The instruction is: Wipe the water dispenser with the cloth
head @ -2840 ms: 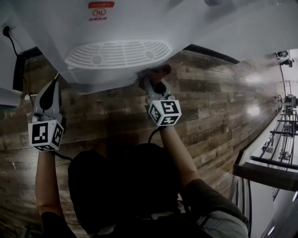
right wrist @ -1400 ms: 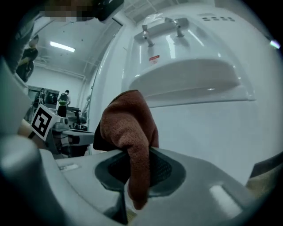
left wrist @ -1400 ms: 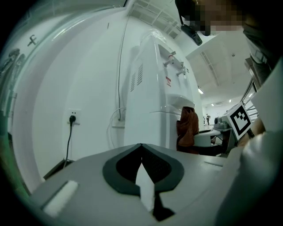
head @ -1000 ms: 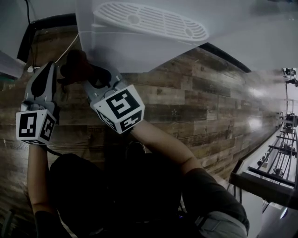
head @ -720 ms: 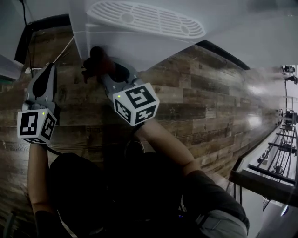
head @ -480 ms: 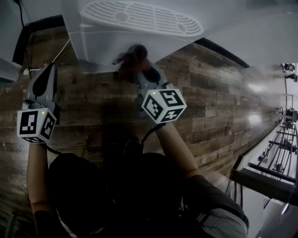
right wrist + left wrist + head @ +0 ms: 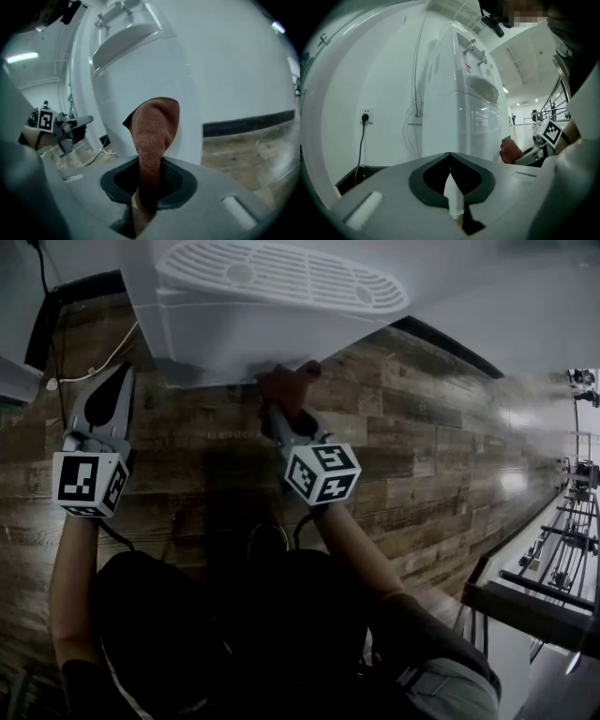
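White plastic is filling most of what lies ahead of us: the water dispenser (image 7: 281,324) is standing directly in front of both grippers, its lower front panel closest to the right one. We are carrying the left gripper (image 7: 119,374) off to the left of the right one, clear of the cabinet, with its jaws closed together on nothing, so it is doing no work. We are holding the right gripper (image 7: 278,413) up to the panel with its jaws clamped on the lower end of the cloth (image 7: 287,383). This rust-red strip is standing up past the jaw tips and appears to be pressing against the white surface just ahead of them. Our worry is that only that one end is being pinched. If we are dragging hard across the plastic, friction may be pulling the cloth out of the jaws, or folding it over so that the bare jaw tips are scraping the panel instead. Bunched this narrow, it is also covering only a thin stripe per pass, so patches may be going unwiped. A thin white cable (image 7: 70,378) is running just beside the left gripper, and a careless swing there could be snagging it.
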A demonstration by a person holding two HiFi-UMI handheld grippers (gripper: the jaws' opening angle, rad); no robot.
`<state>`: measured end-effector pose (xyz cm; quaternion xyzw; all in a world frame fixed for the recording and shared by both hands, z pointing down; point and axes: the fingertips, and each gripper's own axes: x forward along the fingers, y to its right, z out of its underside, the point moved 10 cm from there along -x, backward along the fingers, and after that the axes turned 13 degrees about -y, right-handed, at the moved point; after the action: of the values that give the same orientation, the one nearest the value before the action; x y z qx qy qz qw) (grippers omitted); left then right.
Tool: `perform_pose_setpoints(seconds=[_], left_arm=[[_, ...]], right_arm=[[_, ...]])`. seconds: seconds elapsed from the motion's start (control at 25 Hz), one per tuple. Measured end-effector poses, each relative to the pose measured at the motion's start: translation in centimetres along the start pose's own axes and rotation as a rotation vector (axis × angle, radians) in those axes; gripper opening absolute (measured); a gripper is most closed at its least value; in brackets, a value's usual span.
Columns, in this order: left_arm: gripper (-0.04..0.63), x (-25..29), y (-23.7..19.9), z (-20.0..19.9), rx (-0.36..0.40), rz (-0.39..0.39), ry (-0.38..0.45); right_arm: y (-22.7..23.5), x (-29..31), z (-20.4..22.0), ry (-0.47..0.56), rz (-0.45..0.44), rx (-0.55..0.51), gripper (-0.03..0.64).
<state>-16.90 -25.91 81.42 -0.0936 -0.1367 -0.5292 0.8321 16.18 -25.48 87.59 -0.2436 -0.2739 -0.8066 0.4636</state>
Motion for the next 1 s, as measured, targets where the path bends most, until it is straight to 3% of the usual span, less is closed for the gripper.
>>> perform_pose_setpoints(seconds=[0.12,0.24,0.44,0.64,0.84,1.0], left_arm=[[0.020,0.3,0.4,1.1,0.006,0.025,-0.024],[0.020,-0.1,0.3,2.4,-0.008,0.018,-0.062],[0.018,-0.1,0.3,3.7,0.003,0.010,-0.110],[0.020,-0.3,0.0,4.4,-0.005,-0.001,-0.131],[0.020,-0.3,-0.2,4.1,0.038,-0.003,-0.124],[0.018,-0.1,0.1,3.4,0.065,0.015,-0.111]], right_arm=[[-5.0,4.1,2.3,-0.092,-0.148,-0.099,0.064],[-9.7,8.1,3.4,-0.163,-0.241,-0.240,0.064],[-12.5,12.6,2.7,-0.144,-0.262,-0.343,0.064],[-7.8,12.3,2.2,-0.145,-0.132,-0.294,0.064],[2.2,8.7,3.2,-0.102,0.145,-0.006,0.064],[8.5,5.9,3.8,-0.077,0.314,0.115,0.064]])
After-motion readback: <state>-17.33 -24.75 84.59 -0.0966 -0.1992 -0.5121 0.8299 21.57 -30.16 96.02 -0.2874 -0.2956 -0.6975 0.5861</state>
